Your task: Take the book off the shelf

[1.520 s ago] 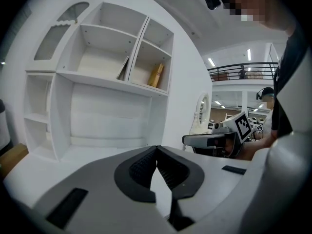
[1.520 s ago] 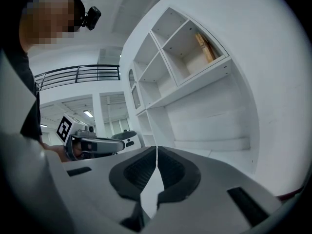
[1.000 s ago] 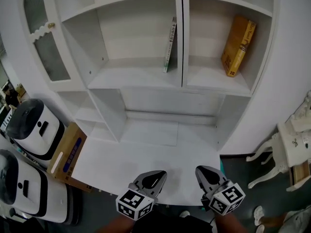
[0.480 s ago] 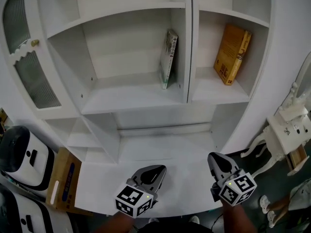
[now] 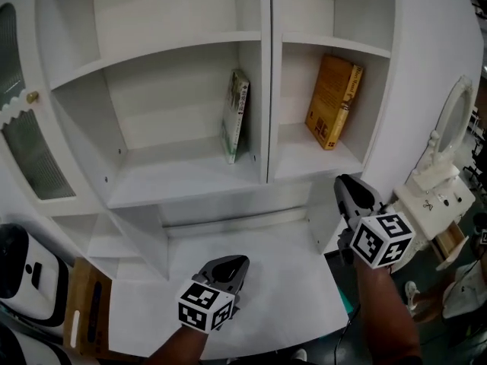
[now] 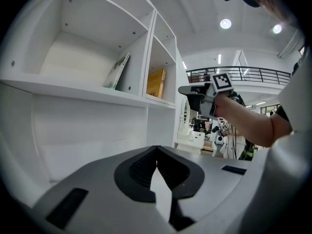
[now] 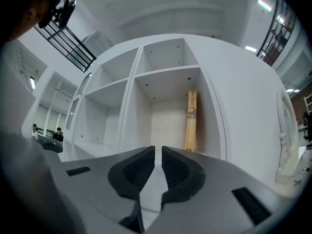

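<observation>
A thin green-and-white book (image 5: 234, 116) leans against the divider in the shelf's left compartment. A thick yellow book (image 5: 332, 101) leans tilted in the right compartment. My right gripper (image 5: 351, 192) is raised in front of the right compartment's lower edge, shut and empty. In the right gripper view its jaws (image 7: 158, 150) aim at the yellow book (image 7: 190, 121), still apart from it. My left gripper (image 5: 228, 268) hovers low over the white desk, shut with nothing in it. The left gripper view shows both books (image 6: 117, 71) (image 6: 156, 83) and the right gripper (image 6: 195, 94) from below.
The white desk top (image 5: 281, 295) lies under the shelf unit. A glass-fronted cabinet door (image 5: 30, 154) stands at the left. A white appliance (image 5: 15, 268) and a cardboard box (image 5: 87, 314) sit at lower left. White furniture with a mirror (image 5: 445, 150) stands at the right.
My right gripper has risen from near the desk's front edge up towards the right compartment. The left gripper has shifted a little. The head view has swung closer to the shelves.
</observation>
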Demonstrator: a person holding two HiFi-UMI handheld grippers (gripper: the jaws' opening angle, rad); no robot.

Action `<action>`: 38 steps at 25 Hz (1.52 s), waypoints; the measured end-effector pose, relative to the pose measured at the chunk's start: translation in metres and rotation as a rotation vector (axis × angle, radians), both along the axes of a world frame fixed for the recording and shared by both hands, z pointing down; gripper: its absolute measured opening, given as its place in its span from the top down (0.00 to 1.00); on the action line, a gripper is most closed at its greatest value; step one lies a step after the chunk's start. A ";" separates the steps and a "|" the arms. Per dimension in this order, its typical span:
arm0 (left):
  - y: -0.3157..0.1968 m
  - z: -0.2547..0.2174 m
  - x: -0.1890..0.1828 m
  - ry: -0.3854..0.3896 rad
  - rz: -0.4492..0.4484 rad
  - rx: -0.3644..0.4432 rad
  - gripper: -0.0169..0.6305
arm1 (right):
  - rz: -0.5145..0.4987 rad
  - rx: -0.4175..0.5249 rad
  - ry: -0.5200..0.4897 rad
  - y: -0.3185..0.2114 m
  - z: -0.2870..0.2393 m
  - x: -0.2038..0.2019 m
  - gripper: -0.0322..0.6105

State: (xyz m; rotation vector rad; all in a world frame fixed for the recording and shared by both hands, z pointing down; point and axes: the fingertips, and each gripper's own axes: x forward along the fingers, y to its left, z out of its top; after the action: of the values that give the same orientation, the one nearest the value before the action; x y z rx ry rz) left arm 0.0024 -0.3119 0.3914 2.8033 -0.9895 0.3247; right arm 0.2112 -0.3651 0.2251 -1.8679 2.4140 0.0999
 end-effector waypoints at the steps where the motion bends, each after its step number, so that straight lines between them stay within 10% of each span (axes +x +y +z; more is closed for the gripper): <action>1: 0.000 0.000 0.003 0.003 -0.001 -0.002 0.96 | 0.016 0.004 -0.006 -0.009 -0.013 0.008 0.90; 4: 0.000 0.005 0.009 0.003 -0.013 -0.013 0.96 | 0.060 -0.006 -0.027 -0.040 -0.042 0.031 0.72; 18: 0.010 0.012 0.005 0.015 -0.044 -0.020 0.96 | 0.210 -0.087 -0.151 -0.134 -0.076 0.075 0.61; 38: 0.034 0.013 -0.021 0.031 -0.095 -0.022 0.96 | 0.306 -0.131 -0.151 -0.179 -0.081 0.085 0.70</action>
State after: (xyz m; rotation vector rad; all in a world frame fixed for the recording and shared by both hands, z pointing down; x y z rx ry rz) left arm -0.0188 -0.2781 0.4047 2.7220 -1.1003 0.2779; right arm 0.2964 -0.5443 0.1440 -2.2018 2.0685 -0.1778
